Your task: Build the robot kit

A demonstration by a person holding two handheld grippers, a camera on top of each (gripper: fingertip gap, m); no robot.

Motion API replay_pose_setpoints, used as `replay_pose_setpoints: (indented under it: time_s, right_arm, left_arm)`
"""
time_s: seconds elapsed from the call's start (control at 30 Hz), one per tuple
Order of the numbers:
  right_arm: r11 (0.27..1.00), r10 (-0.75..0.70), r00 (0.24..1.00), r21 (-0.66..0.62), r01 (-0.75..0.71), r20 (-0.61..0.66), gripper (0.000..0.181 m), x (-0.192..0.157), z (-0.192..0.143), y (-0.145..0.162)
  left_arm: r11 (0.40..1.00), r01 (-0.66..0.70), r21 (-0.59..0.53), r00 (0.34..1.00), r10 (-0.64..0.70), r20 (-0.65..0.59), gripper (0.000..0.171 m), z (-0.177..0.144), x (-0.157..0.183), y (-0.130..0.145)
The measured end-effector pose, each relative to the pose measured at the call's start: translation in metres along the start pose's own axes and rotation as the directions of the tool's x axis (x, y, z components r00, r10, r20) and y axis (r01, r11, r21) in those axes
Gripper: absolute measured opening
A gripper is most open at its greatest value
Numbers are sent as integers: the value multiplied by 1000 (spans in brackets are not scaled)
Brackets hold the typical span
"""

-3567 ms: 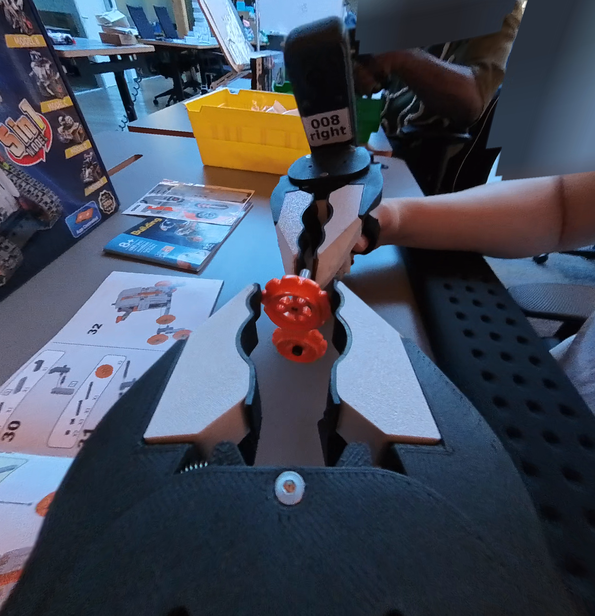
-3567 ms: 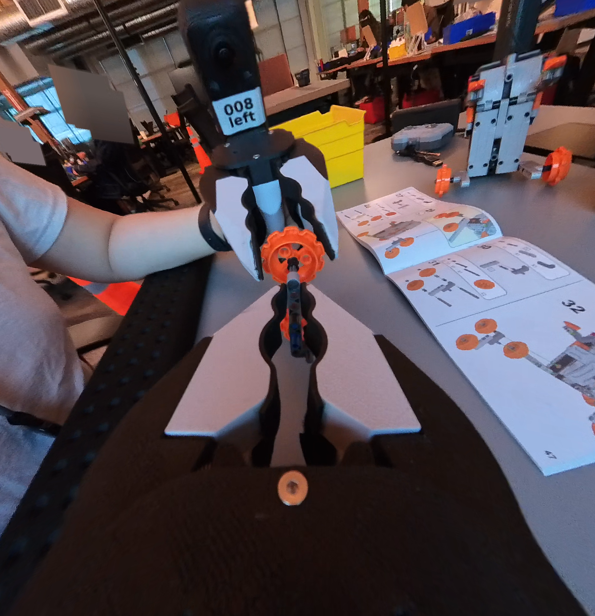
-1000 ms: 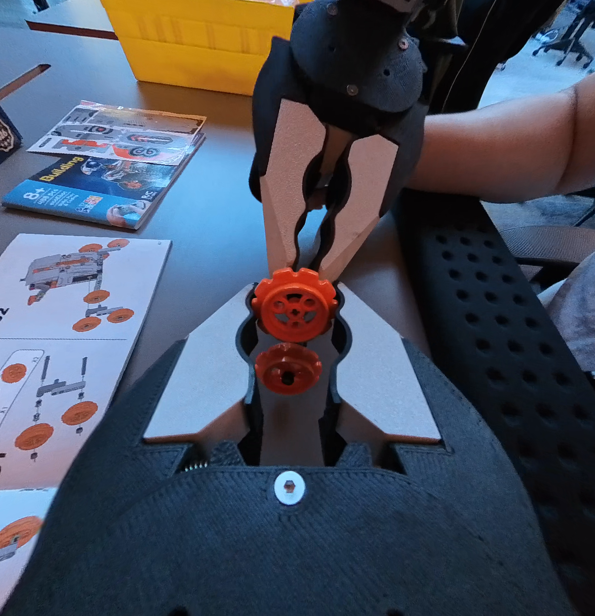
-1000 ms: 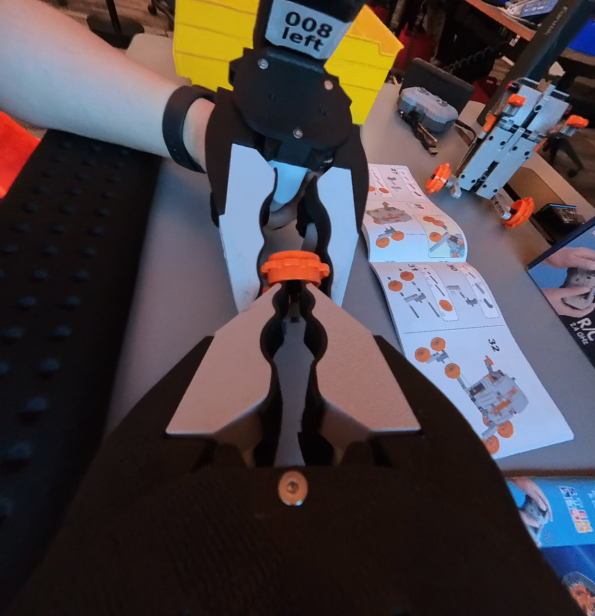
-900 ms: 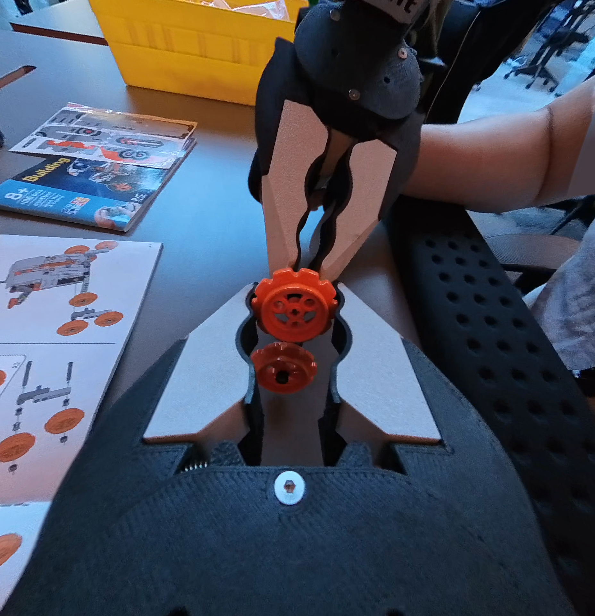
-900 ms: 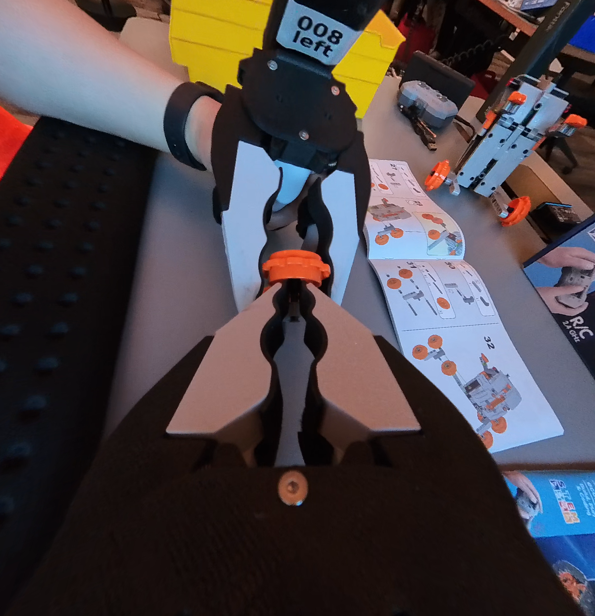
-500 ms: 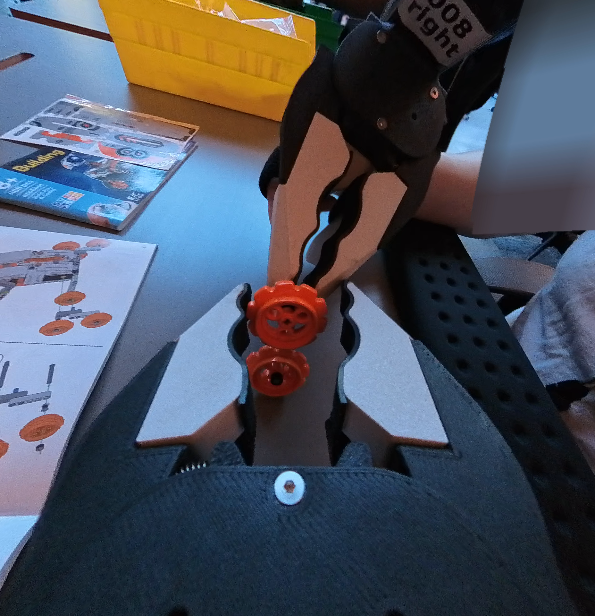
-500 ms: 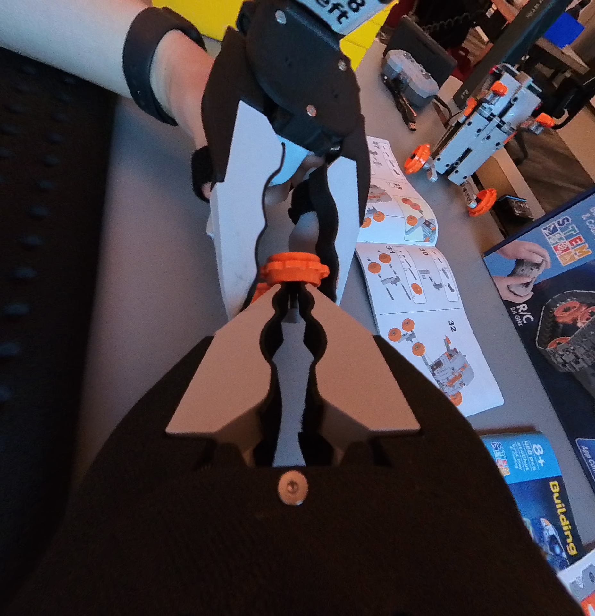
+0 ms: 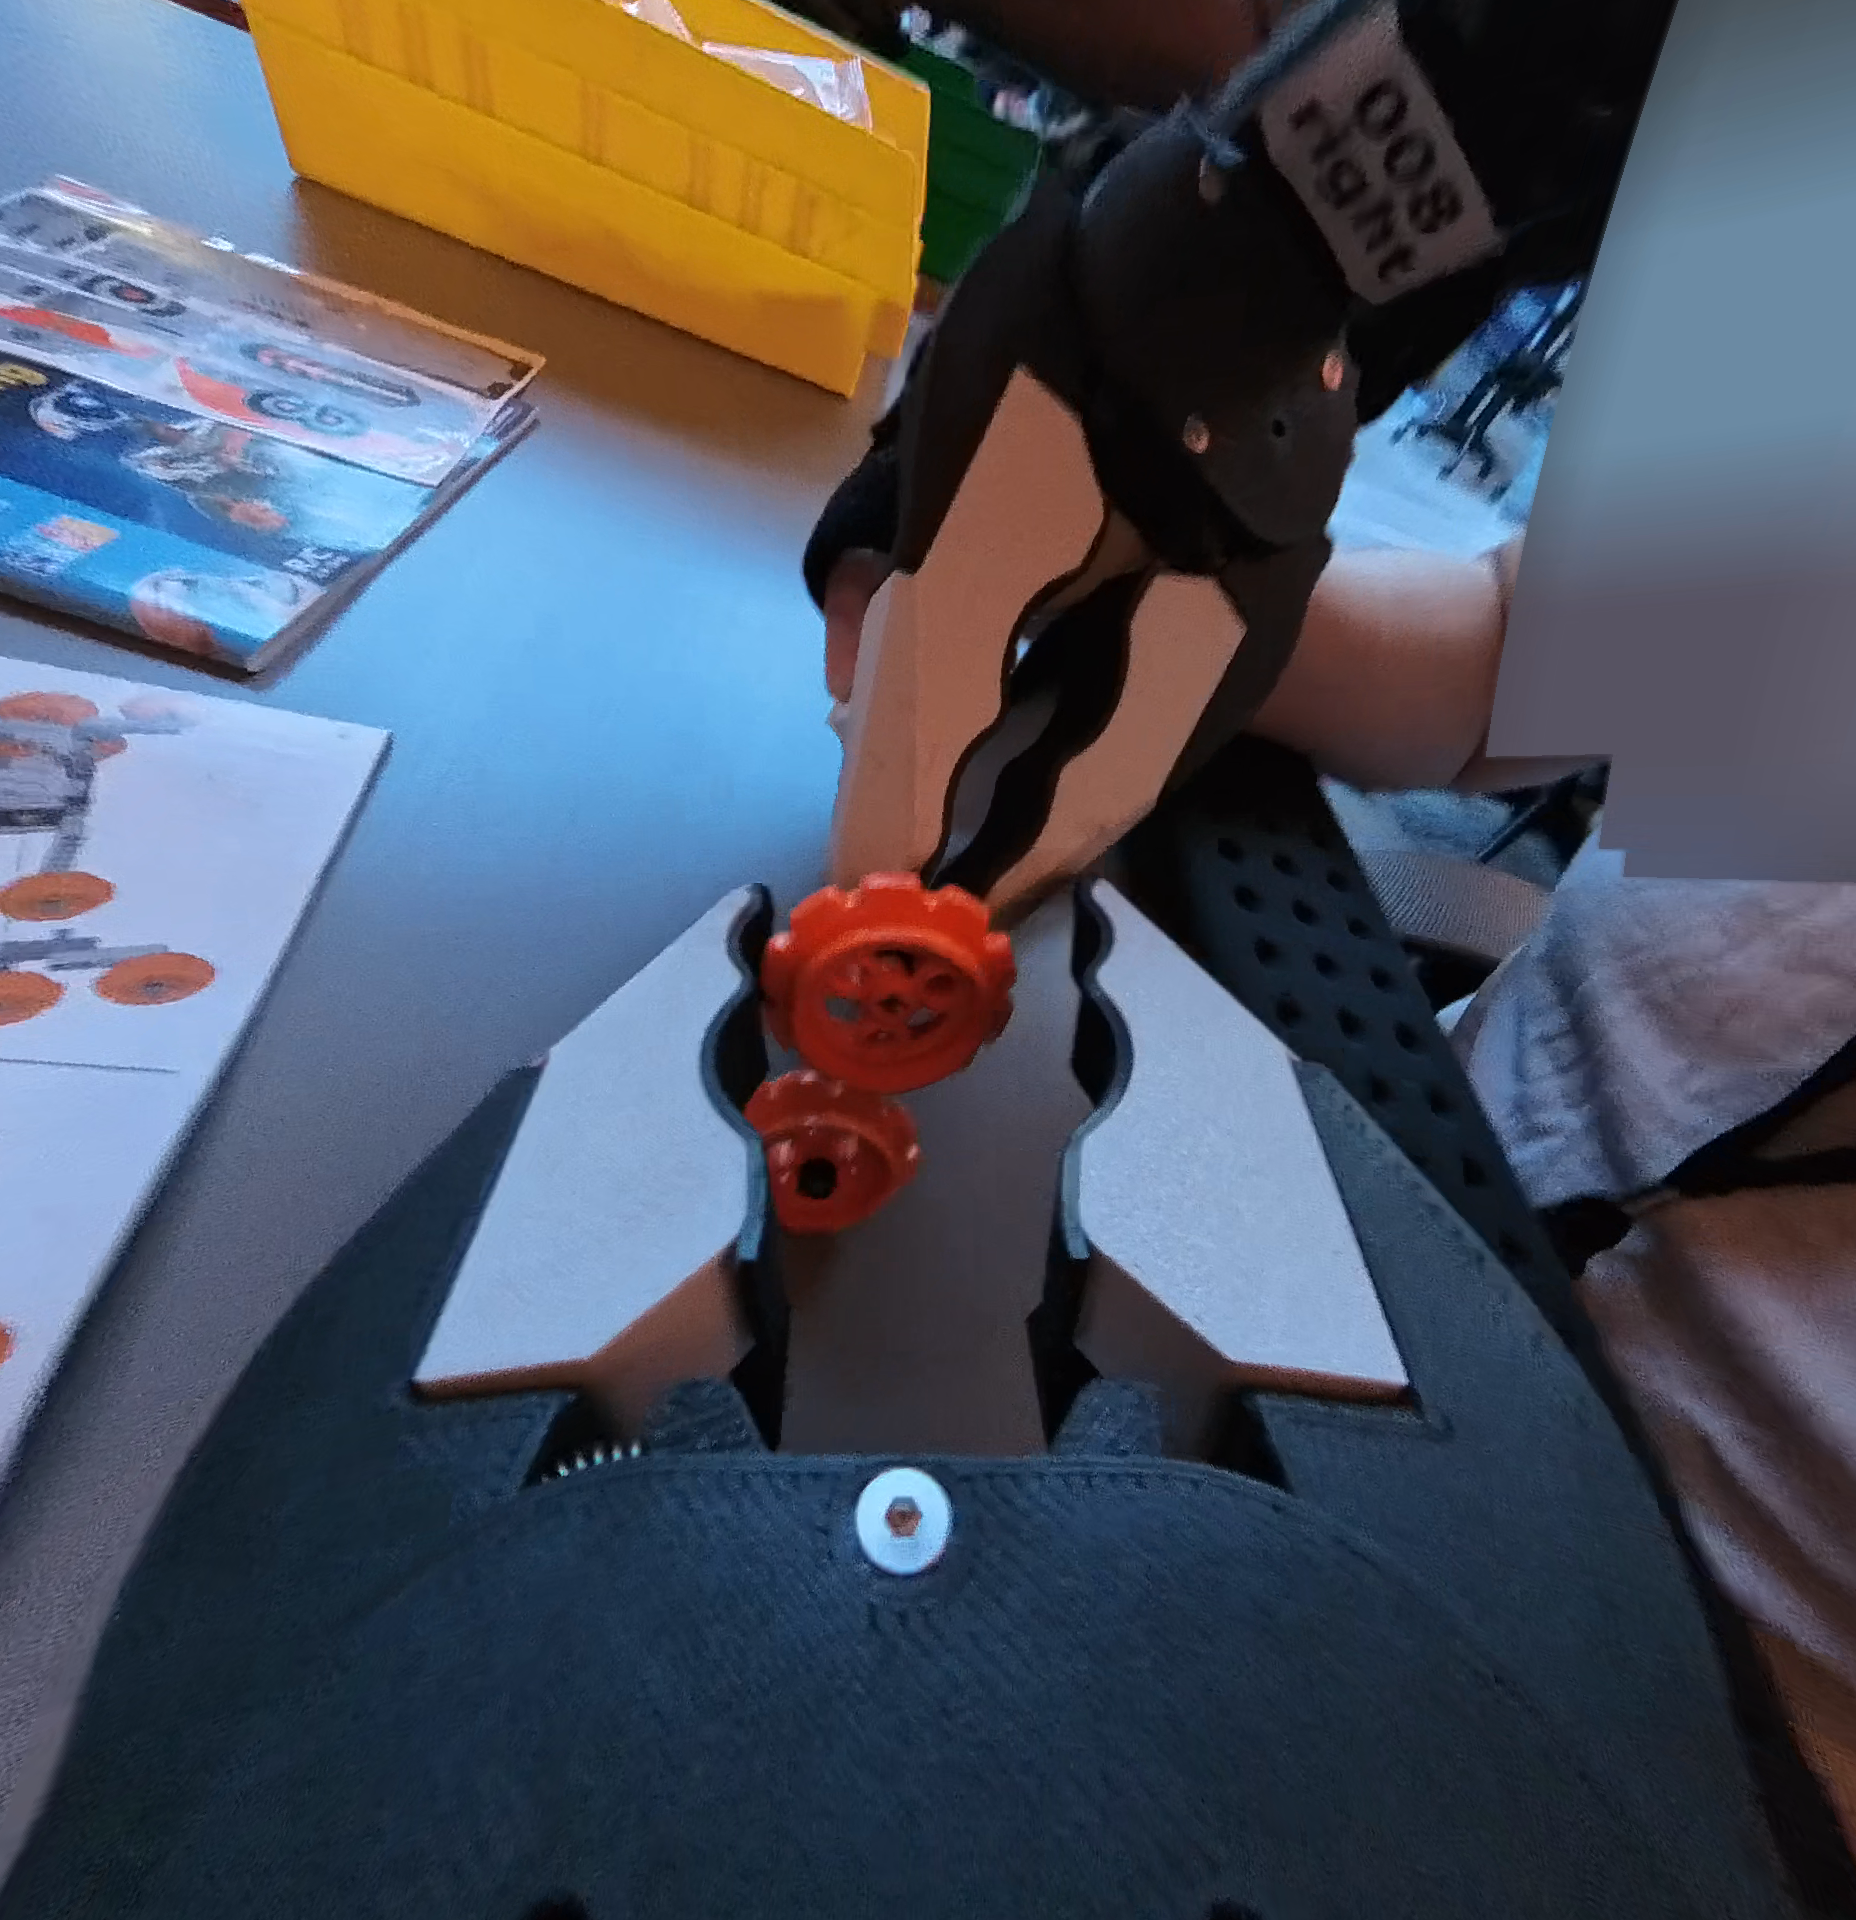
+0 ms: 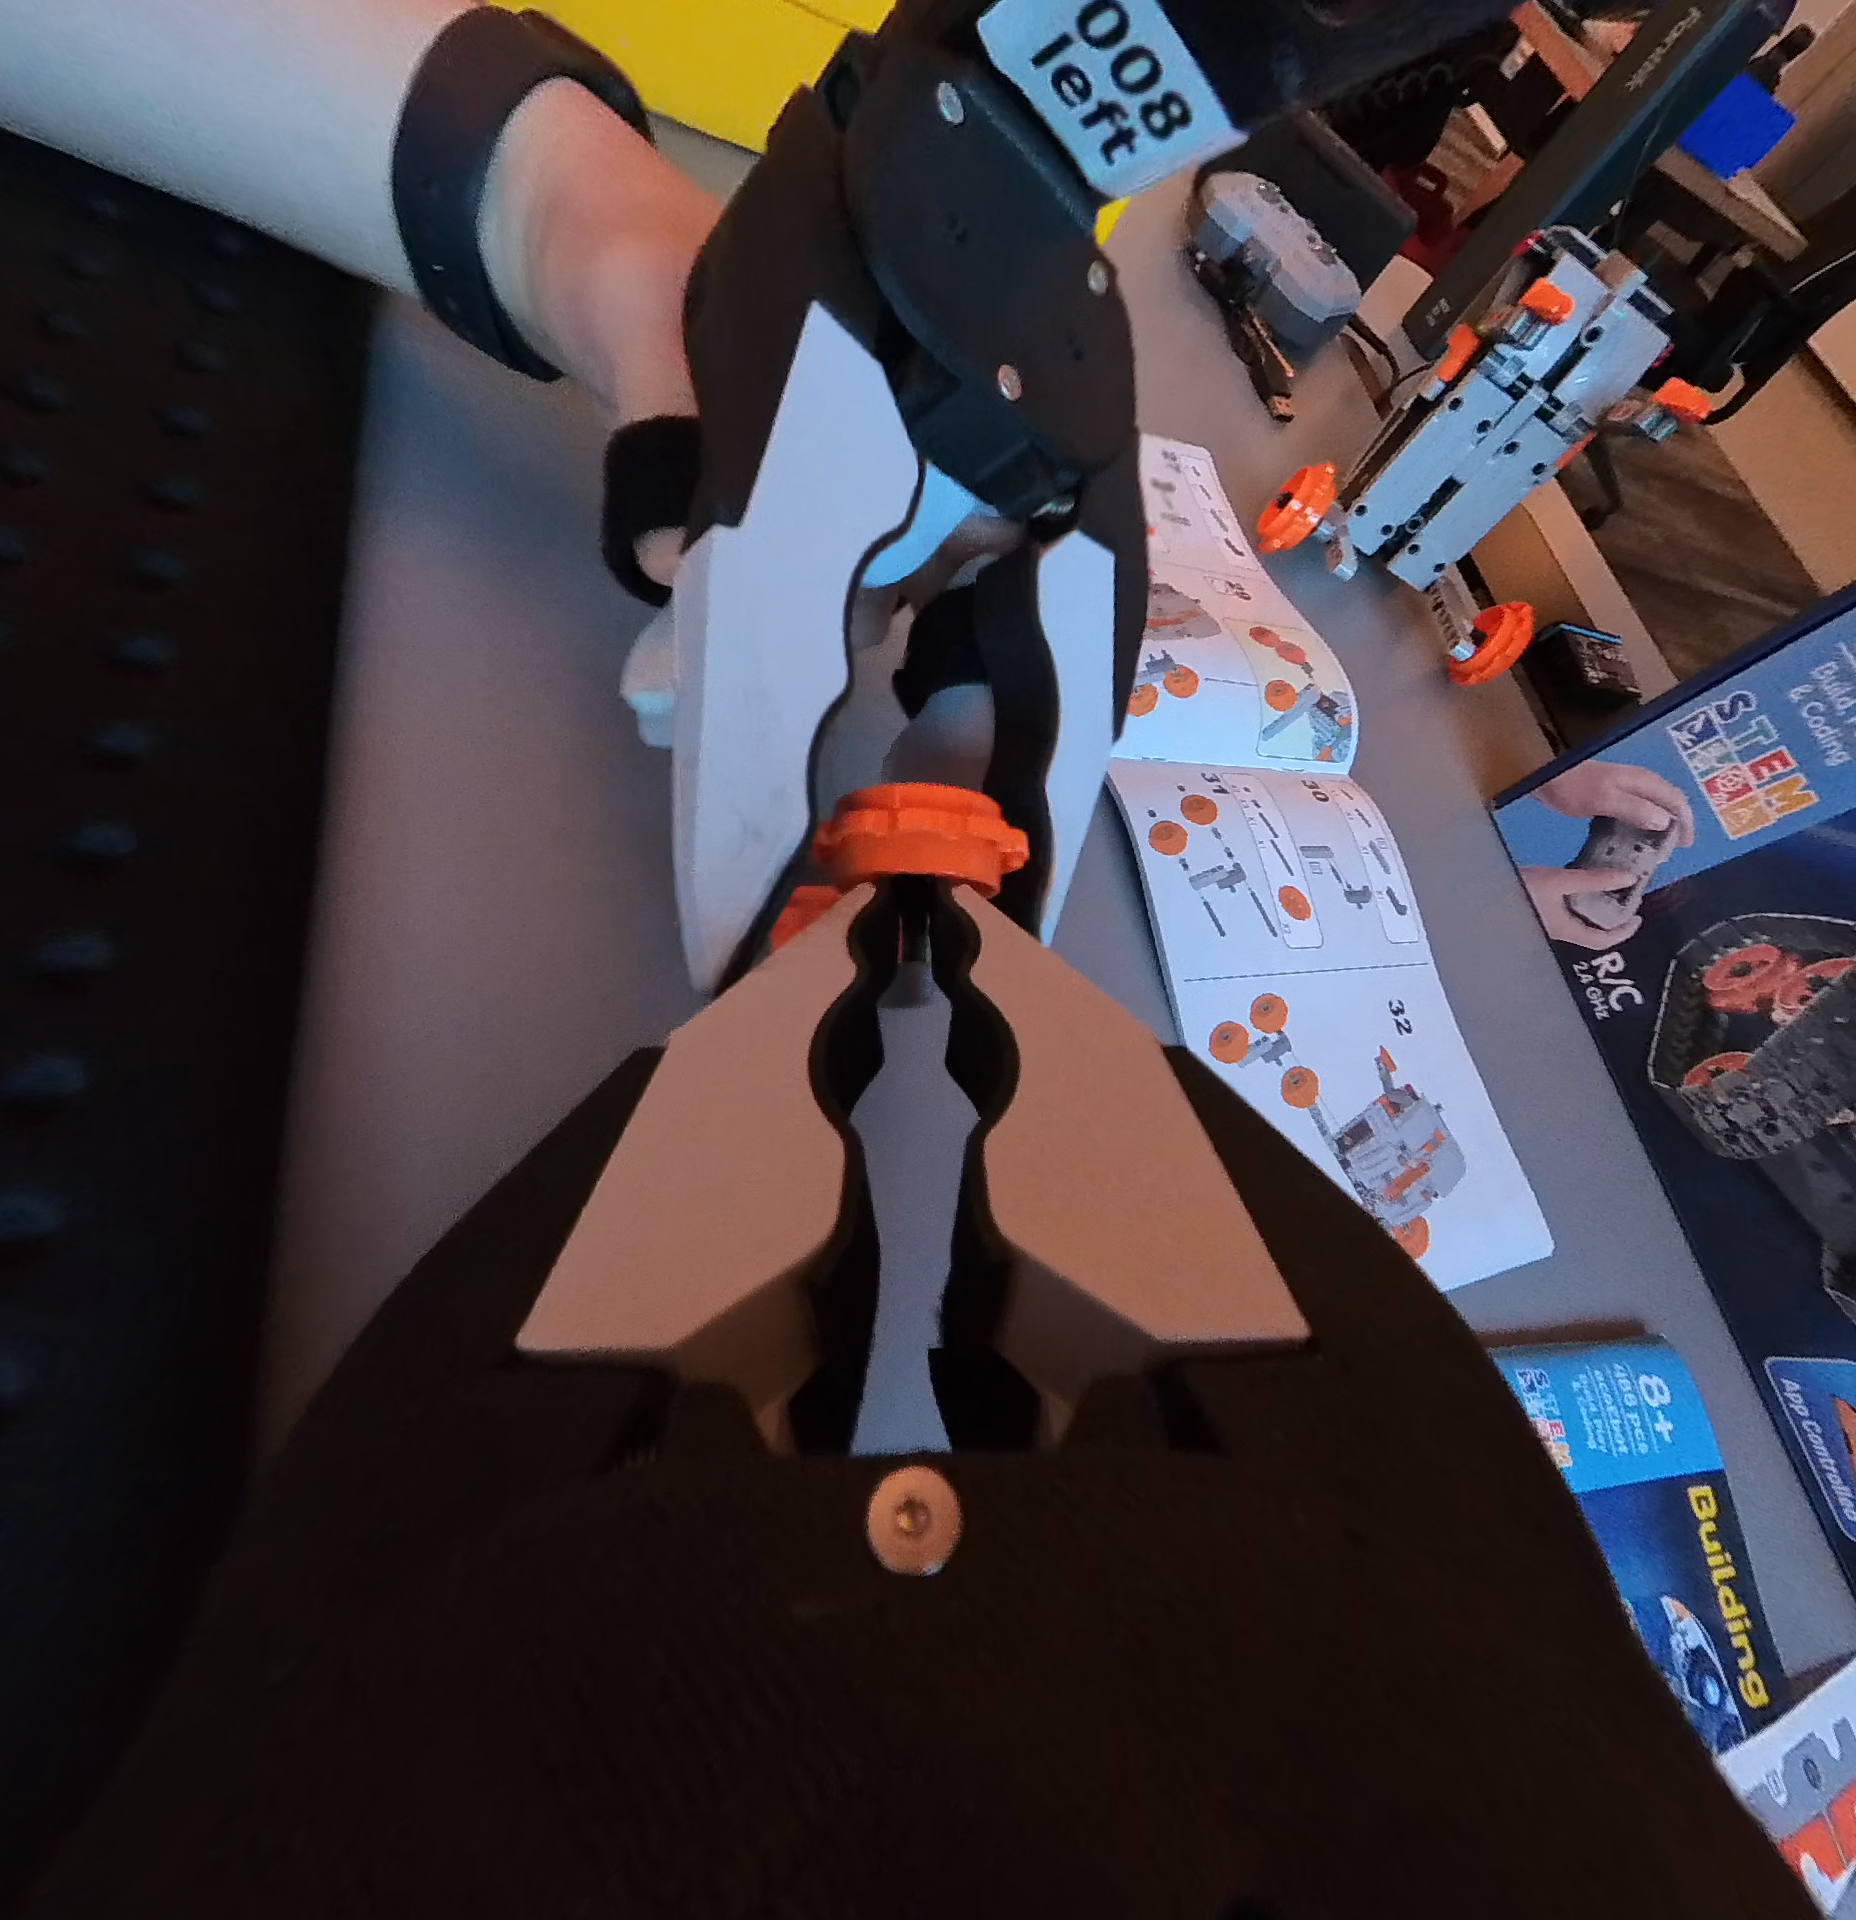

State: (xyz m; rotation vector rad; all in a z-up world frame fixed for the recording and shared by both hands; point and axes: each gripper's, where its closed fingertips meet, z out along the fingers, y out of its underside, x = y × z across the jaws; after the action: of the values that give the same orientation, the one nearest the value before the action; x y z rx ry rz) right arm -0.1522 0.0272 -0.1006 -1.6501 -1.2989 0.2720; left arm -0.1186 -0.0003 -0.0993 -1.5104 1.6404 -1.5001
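Grey table (image 9: 612, 665) with open instruction booklet (image 10: 1319, 997), yellow bin (image 9: 591, 177) behind. Right gripper (image 10: 908, 914) pinches a thin axle carrying orange toothed wheel (image 9: 888, 982). Left gripper (image 9: 908, 925) spread wide around it; smaller orange wheel (image 9: 830, 1151) beside its left finger.
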Motion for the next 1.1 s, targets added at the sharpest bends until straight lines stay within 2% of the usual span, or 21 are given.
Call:
replay_pose_setpoints:
  time_s: [0.07,0.13,0.2,0.23,0.7,1.1]
  right_arm:
    - [1000,-9,1000,1,9,-9,4,2,-2,2]
    - [998,31,999,58,-32,20,4,0,-5,-2]
    - [995,21,998,100,-26,53,5,-3,-9,-3]
    - [992,31,997,118,-39,66,5,-5,-9,-4]
    - [982,-25,995,188,5,101,5,-15,-10,-13]
    - [980,-66,993,191,45,102,5,-21,-12,-15]
  left_arm:
    - [1000,16,13,1000,-16,21,56,4,0,-3]
    - [1000,-21,20,999,20,29,51,4,2,-6]
    - [999,-46,16,999,46,14,39,2,6,-6]
    - [998,-53,14,999,53,7,38,1,7,-5]
    - [991,-129,-42,991,127,-41,37,-6,20,0]
    - [997,-65,-37,990,60,-129,36,-7,29,1]
